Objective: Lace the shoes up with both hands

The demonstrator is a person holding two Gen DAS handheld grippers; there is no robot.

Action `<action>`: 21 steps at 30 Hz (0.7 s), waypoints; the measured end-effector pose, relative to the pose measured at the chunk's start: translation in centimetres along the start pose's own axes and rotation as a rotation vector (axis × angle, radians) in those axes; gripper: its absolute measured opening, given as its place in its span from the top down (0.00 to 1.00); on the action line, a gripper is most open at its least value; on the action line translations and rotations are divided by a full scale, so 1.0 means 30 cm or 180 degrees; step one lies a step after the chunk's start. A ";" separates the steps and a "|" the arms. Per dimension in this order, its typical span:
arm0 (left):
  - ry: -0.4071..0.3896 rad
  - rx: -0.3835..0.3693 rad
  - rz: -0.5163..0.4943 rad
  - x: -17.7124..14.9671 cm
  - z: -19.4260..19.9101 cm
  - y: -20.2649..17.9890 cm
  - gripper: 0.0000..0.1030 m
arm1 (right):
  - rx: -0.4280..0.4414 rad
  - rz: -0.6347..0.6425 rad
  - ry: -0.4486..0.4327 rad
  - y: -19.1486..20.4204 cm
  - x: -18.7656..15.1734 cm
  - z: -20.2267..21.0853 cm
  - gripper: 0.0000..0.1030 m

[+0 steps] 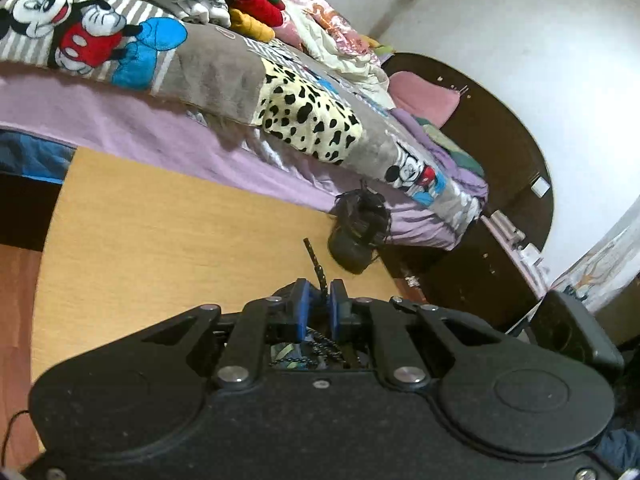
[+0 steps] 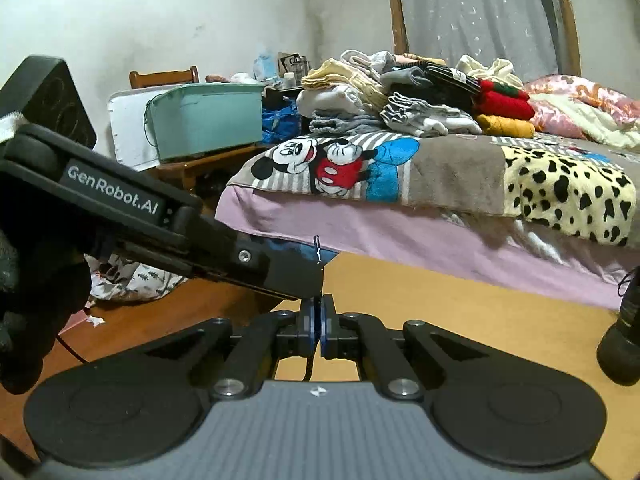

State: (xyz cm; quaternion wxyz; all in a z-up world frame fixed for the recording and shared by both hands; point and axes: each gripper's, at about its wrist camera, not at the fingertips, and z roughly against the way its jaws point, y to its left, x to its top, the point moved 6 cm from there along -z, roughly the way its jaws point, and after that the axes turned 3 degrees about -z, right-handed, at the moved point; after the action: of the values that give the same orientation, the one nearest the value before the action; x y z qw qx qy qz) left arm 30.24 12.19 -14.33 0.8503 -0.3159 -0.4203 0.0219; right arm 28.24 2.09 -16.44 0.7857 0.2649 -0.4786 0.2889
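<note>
the lace [image 1: 318,270] is a dark cord with pale flecks. in the left wrist view it rises upright out of the left gripper [image 1: 319,294], whose blue-padded jaws are pressed in on it, the free end standing above the pads. more loops of the same flecked cord lie bunched under that gripper's body, where the shoe being laced is mostly hidden. in the right wrist view a thin stretch of lace [image 2: 318,250] runs up from the right gripper [image 2: 319,322], whose jaws are squeezed together on the cord, and a dark strand hangs below the pads toward the camera. the left gripper's long black body [image 2: 132,204], printed "genrobot.ai", reaches in just above the right gripper, its tip right beside the lace, and a black-gloved hand [image 2: 28,300] holds it at the near edge.

beyond the lace, a second black shoe [image 1: 358,236] sits on the light wooden tabletop [image 1: 180,232], well apart from the grippers and close to the bed. the bed [image 2: 400,232] behind the tabletop has a lilac sheet and a cartoon-mouse blanket [image 1: 92,36], with folded clothes [image 2: 420,96] stacked on it. farther behind the bed's end stands a pale green tub [image 2: 208,120].
</note>
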 end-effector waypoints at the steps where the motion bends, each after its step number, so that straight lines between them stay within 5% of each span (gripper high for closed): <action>1: -0.0009 -0.0011 0.0021 -0.002 -0.001 0.000 0.94 | -0.0024 0.0030 -0.0014 -0.001 0.001 0.002 0.96; 21: 0.0024 -0.0217 0.0450 -0.008 -0.034 0.040 0.94 | -0.0209 0.0611 -0.0004 0.040 -0.028 -0.002 0.96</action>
State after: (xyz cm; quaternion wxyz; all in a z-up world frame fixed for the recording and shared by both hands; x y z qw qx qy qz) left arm 31.08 12.56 -15.62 0.8370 -0.3735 -0.3943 0.0663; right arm 27.12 2.81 -17.05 0.7624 0.1921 -0.5115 0.3468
